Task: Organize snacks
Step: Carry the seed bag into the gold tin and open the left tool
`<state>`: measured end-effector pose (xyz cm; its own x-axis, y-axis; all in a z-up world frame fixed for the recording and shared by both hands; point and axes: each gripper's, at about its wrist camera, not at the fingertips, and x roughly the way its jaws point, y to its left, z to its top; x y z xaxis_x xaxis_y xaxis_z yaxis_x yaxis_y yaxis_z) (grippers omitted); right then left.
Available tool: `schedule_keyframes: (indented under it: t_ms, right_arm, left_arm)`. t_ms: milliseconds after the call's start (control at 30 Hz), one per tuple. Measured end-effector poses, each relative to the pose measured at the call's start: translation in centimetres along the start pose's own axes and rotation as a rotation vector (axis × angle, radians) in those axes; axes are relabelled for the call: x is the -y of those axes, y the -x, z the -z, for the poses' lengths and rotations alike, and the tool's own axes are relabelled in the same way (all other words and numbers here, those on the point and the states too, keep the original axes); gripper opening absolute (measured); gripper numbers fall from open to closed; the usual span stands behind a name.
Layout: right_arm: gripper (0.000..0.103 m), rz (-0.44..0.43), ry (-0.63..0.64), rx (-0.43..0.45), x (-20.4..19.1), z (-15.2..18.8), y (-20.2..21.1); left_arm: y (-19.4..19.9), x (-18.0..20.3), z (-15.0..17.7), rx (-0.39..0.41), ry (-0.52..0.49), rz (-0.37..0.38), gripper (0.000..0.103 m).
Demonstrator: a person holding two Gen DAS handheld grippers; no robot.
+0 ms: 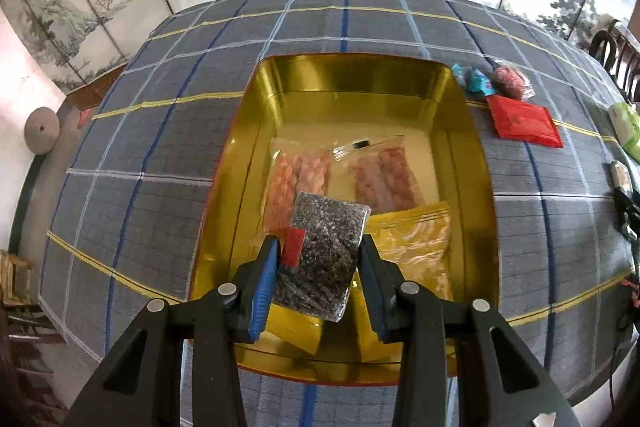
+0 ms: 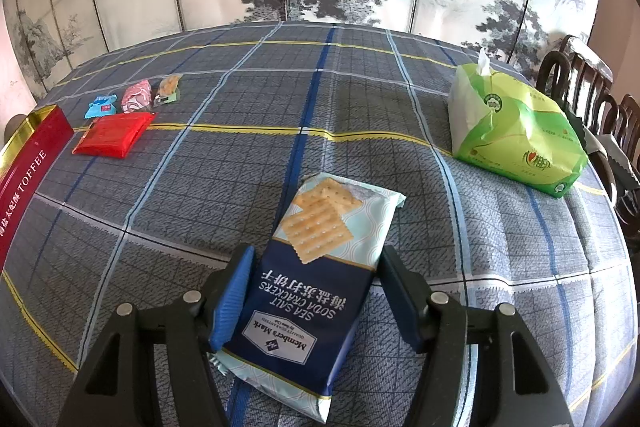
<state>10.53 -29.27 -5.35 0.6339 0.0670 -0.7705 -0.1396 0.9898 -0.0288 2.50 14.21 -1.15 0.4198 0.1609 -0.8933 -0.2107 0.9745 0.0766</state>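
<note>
I have the left gripper (image 1: 320, 247) clamped on a clear packet of dark seaweed-like snack (image 1: 326, 259), hanging above the near end of the gold tin (image 1: 248, 155). Inside the tin lie two clear bags of pinkish meat strips (image 1: 344, 175) toward the far wall and a yellow bag (image 1: 416, 239) on its right side. To do this drop well, I want to lower the packet into the bare patch at the tin's near left, keeping it flat so it does not ride up on the bags, and let go only once it is low.

My right gripper (image 2: 316, 263) straddles the soda cracker pack (image 2: 308, 279) lying on the surface, well right of the tin; whether its pads already press the pack I cannot tell. The red packet (image 1: 524, 121) and small candies (image 1: 476, 79) wait just right of the tin.
</note>
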Motion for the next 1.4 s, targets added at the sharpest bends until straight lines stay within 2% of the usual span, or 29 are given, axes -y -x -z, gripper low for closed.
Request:
schedule_keyframes:
  t_ms: [367,500,667,800,833,1067,1233,1400]
  right_arm:
    - [0.064,0.03,-0.027,-0.022,-0.2,-0.4,-0.1]
    - [0.059,0.041,-0.041,-0.032,-0.4,-0.4,0.0]
    - [0.058,0.071,-0.037,-0.034,-0.9,-0.5,0.1]
    - [0.057,0.087,-0.05,-0.044,-0.8,-0.5,0.1]
    - [0.057,0.093,-0.052,-0.046,-0.9,-0.5,0.1]
    - [0.057,0.123,-0.066,-0.056,-2.0,-0.8,0.3]
    - [0.057,0.1,-0.056,-0.034,-3.8,-1.7,1.3]
    - [0.057,0.027,-0.035,0.0,-7.1,-3.1,2.8]
  left_arm:
    - [-0.8,-0.7,0.3,0.003,-0.005,-0.001,0.033]
    - [-0.7,-0.4,0.4,0.008,-0.021,-0.009,0.034]
    - [-0.8,-0.3,0.5,0.011,-0.024,0.0,0.036]
    - [-0.6,-0.1,0.6,0.018,-0.022,0.014,0.043]
    - [-0.6,-0.1,0.6,0.021,-0.024,0.014,0.048]
    - [0.8,0.6,0.8,0.078,-0.074,0.019,0.065]
    - [1.8,0.5,0.9,0.106,-0.075,0.03,0.068]
    - [2.9,-0.6,1.1,0.126,-0.033,0.05,0.07]
